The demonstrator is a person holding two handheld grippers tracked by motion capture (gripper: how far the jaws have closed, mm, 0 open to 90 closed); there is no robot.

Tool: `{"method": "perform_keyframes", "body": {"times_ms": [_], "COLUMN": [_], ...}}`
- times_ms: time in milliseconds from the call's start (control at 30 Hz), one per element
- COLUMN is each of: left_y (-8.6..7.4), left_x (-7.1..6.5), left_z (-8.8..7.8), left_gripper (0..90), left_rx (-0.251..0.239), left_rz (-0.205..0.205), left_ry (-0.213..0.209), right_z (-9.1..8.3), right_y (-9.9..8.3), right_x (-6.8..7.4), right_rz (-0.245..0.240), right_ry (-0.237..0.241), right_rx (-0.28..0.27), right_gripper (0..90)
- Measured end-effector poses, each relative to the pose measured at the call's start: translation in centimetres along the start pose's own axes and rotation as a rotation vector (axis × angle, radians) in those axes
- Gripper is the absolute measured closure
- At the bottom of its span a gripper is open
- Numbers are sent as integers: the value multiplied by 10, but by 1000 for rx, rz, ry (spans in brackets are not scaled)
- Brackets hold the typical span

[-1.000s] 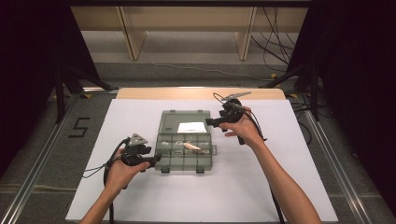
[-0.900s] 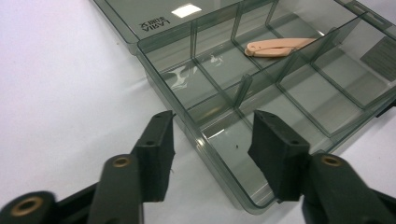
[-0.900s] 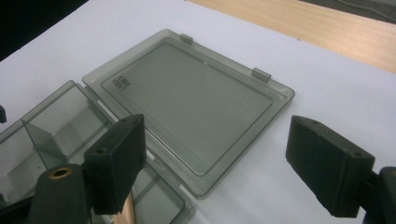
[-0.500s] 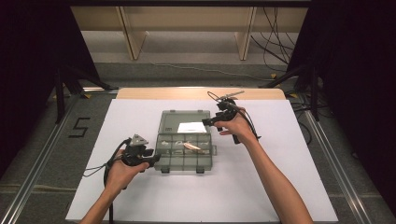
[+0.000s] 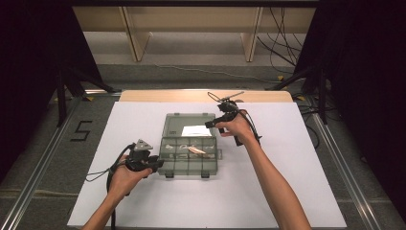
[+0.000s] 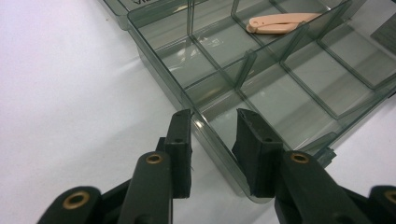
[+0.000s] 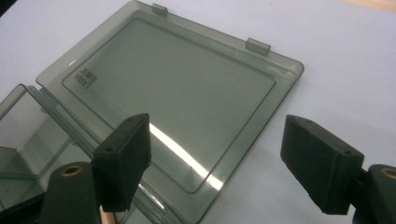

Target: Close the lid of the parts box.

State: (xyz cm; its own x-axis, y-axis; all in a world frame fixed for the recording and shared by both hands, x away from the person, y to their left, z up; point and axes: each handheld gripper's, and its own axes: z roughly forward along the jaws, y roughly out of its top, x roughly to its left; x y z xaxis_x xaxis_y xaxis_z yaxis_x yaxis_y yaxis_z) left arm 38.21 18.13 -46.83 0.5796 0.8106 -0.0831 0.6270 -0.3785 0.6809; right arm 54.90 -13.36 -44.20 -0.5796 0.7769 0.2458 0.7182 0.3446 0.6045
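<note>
Smoke-grey clear plastic makes up the compartment box point(image 5: 187, 155), which lies open in the middle of the white worktop point(image 5: 297, 191), its lid point(image 7: 177, 102) folded flat behind the tray on the far side. We judge the step in hand to be steadying the tray with one tool while the other goes for the lid to shut it.

Our left tool point(image 6: 212, 154) straddles the tray's near-left corner wall; its jaws have just been closing, with the wall between them, yet a gap shows on both sides, so they do not pinch it. We should finish that squeeze squarely on the wall, not on the thin divider. Our right tool point(image 7: 215, 163) hovers above the lid with jaws spread wide and nothing in them. It would do best to catch the free edge by the two latch tabs point(image 7: 257, 45) and swing evenly.

One tray compartment holds a small peach-coloured folded item point(image 6: 280, 23).

Writing is moulded into the lid's corner point(image 7: 85, 77), seen upside down; we cannot read it surely. A white label point(image 5: 195, 130) is too small to read.
</note>
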Motion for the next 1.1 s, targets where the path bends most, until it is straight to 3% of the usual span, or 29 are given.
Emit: {"method": "perform_keyframes", "body": {"times_ms": [300, 433, 467, 533, 567, 767, 900, 1100], "left_y": [0, 0, 0, 0, 0, 0, -1, -1], "left_x": [0, 0, 0, 0, 0, 0, 0, 2], "left_z": [0, 0, 0, 0, 0, 0, 0, 0], "left_gripper": [674, 675, 675, 674, 675, 675, 675, 675], "left_rx": [3, 0, 0, 1, 2, 0, -2, -3], "left_rz": [-5, -15, -15, -17, -18, -18, -20, -20], "left_ry": [1, -2, -2, -5, -6, -6, -6, -13], "right_z": [8, 10, 10, 11, 12, 16, 18, 20], "right_y": [-2, -2, -2, -2, -2, -3, -3, -4], "right_x": [-5, -4, -5, -2, -3, -2, -2, -2], "right_rz": [12, 38, 18, 43, 26, 36, 73, 85], "right_ry": [-5, -17, -12, -19, -3, -15, -19, -15], "right_rx": [24, 42, 38, 45, 37, 53, 67, 73], "right_gripper": [261, 264, 272, 275, 275, 275, 275, 275]}}
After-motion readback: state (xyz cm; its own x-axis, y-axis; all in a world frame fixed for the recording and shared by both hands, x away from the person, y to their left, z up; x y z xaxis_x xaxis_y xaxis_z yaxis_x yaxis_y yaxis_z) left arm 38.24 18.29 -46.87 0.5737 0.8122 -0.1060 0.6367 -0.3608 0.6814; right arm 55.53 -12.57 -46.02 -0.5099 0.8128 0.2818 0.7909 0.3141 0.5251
